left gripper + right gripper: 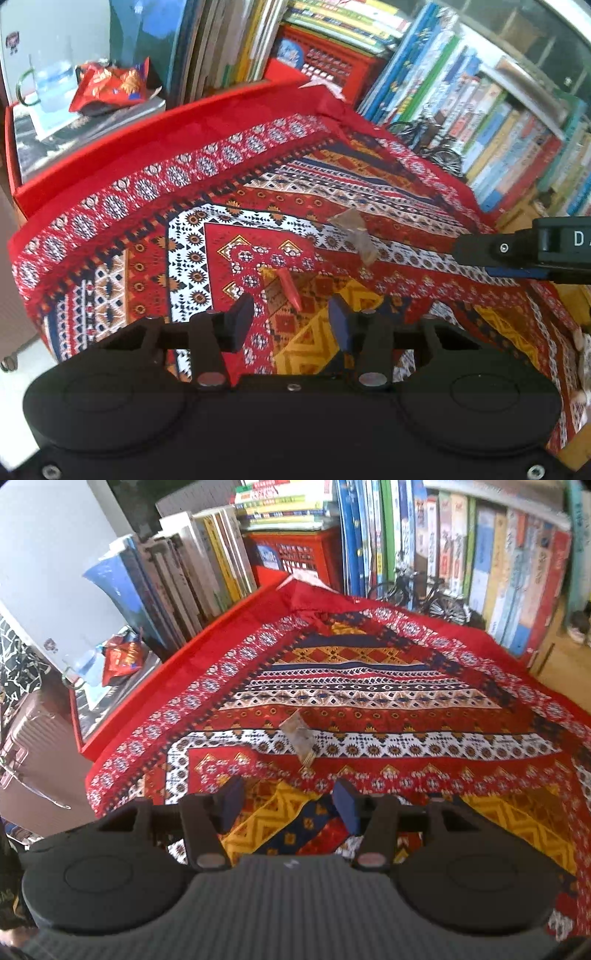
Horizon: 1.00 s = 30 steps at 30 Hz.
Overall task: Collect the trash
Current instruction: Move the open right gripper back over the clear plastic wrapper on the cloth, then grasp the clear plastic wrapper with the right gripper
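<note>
Bookshelves back a patterned cloth [155, 192] whose red wrapper [290, 288] lies just ahead of the left tongs [291, 319], apart to straddle it; right tongs [291, 803] apart, empty

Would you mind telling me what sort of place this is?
Probably a home study or living room: packed books line the back, a patterned cloth covers the table, and a suitcase stands beside it.

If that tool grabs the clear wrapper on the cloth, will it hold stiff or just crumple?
The wrapper would probably crumple: it looks like thin, creased film. It seems very light, so a nudge may send it skidding over the cloth instead. Being see-through and glossy, it may slip between the pads.
</note>
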Tool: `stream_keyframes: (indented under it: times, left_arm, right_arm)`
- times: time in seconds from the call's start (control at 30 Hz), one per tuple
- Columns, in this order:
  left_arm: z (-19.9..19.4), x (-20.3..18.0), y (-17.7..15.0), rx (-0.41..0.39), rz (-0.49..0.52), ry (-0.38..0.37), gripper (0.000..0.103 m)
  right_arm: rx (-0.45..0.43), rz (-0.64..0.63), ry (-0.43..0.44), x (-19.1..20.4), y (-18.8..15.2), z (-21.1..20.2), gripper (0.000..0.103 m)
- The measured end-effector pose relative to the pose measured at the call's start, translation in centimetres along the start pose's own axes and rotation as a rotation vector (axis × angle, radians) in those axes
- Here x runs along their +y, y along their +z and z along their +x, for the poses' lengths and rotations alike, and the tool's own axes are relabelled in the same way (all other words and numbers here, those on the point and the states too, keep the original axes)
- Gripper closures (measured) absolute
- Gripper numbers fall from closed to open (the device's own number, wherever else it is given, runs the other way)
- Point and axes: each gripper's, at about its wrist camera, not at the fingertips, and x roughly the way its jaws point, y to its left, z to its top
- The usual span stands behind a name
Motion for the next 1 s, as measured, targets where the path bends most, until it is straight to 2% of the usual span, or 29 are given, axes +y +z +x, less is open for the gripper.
stream_keyframes:
  times: [0.13,0.4,0.5,0.67,0.8,1.0]
  left_arm:
    - [2.2,-0.1,0.7,0.009,-0.031,0.019,0.062]
    - [7.1,-1.1,0.5,0.066,-0.031,0.065,0.078]
    - [8.1,-0.9,0.3,0.074,-0.059,0.060,0.079]
    - [8.7,-0.9,0.6,0.060,-0.069,0.046,0.080]
    - [8.8,-0.6,0.7,0.058,-0.100,0.043,0.093]
    - [8.2,-0.5,0.7,0.035,-0.091,0.053,0.093]
  right_arm:
    - [0.032,0.002,0.023,-0.9,1.3,2.8,0.034]
    - [0.090,-0.047,0.030,-1.6,3.0,7.7,0.033]
    - [0.107,-0.060,0.038,-1.6,3.4,9.1,0.033]
    - [0.115,-0.089,0.045,-0.9,3.9,11.1,0.031]
    - [0.115,-0.131,0.038,-0.2,4.2,12.5,0.030]
    - [0.143,-0.129,0.039,0.0,4.8,14.6,0.029]
